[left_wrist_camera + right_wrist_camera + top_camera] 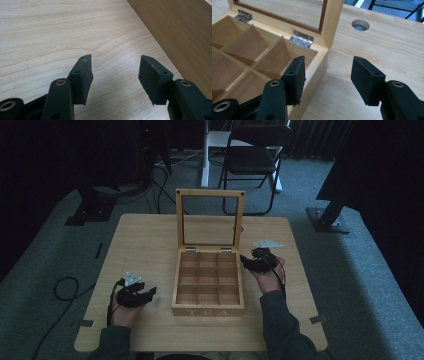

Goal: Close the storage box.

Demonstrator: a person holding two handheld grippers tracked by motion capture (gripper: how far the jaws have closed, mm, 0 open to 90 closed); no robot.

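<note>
A wooden tea box [208, 285] sits near the middle of the table [145, 240], toward its front edge, its glass-paned lid [210, 217] standing upright on two hinges [302, 39] at the back. The compartments inside are empty. The left gripper [150, 293] rests on the table just beside the box's left wall, near the front left corner of the box; its jaws are apart with nothing between them, bare table beneath. The right gripper [245, 260] hovers at the box's back right corner, jaws parted and holding nothing, one pad [295, 75] over the rim, the other over the table. A round hole [360, 25] lies beyond it.
</note>
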